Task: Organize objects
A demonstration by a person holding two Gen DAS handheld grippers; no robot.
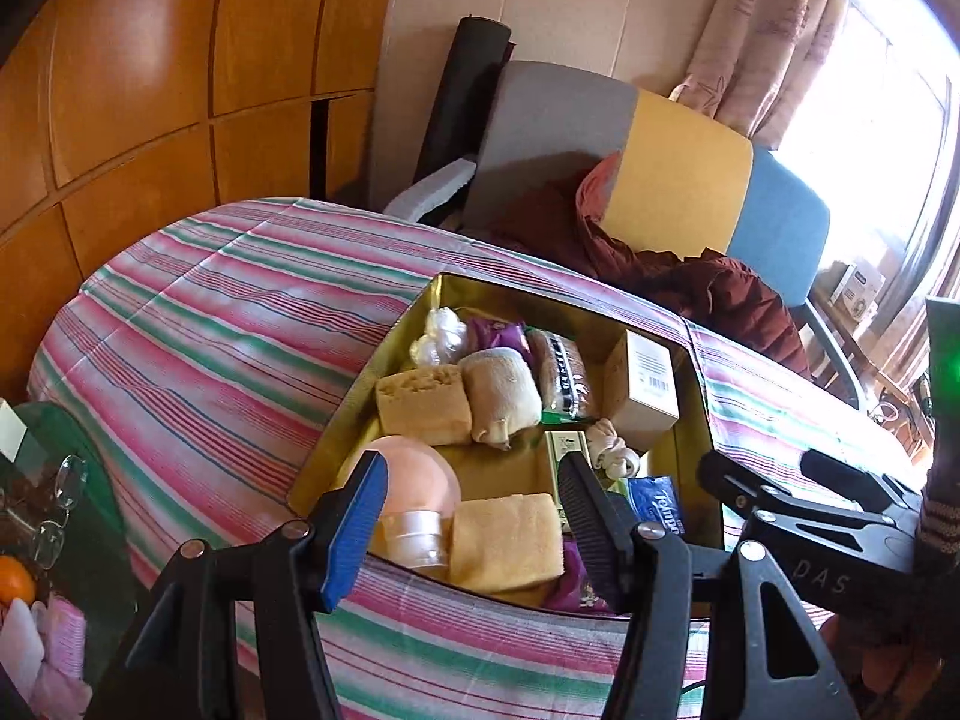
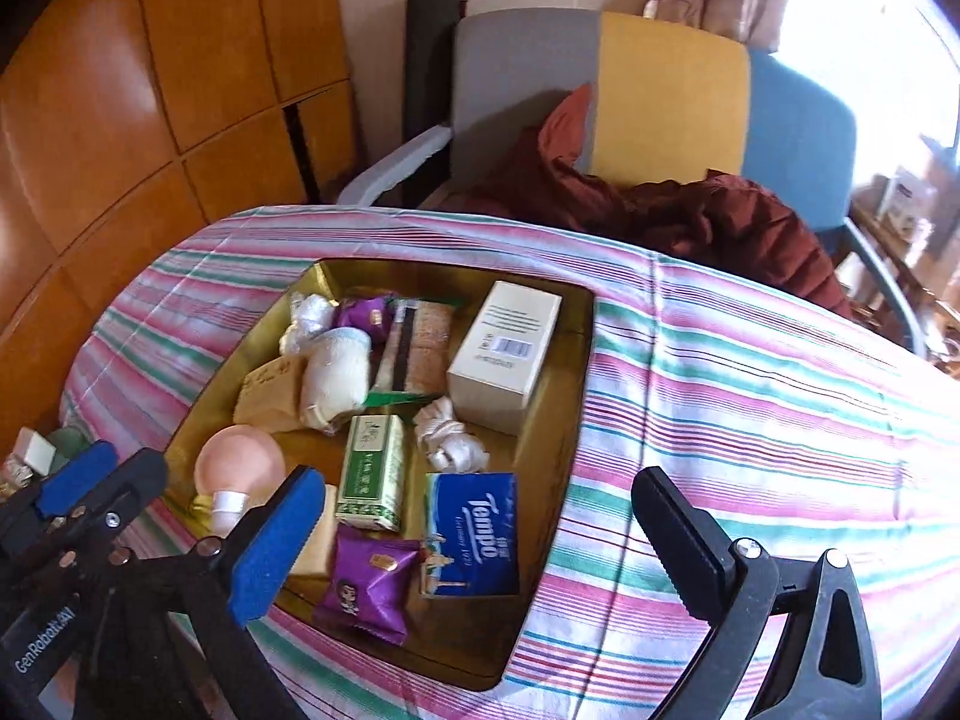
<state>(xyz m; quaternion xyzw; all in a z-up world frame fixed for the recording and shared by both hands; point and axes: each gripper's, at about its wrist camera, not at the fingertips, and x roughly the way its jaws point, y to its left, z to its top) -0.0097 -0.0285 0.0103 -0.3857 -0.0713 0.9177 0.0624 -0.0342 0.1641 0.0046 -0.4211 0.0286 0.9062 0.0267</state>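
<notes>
Two grippers hover over gold tin (image 2: 543,420) on striped cloth (image 2: 750,396): right gripper (image 2: 489,546) spread wide, empty; left gripper (image 1: 474,525) half-spread, gripping nothing. Nearest, blue Tempo pack (image 2: 471,531) and purple sachet (image 2: 366,585), fully seen only from right wrist. Farther, white box (image 2: 504,354), long axis running away toward chair (image 2: 669,90). Glasses (image 1: 63,501) visible from left wrist alone.

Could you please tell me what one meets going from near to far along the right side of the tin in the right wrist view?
Blue tissue pack → white knotted cloth → cream box.
</notes>
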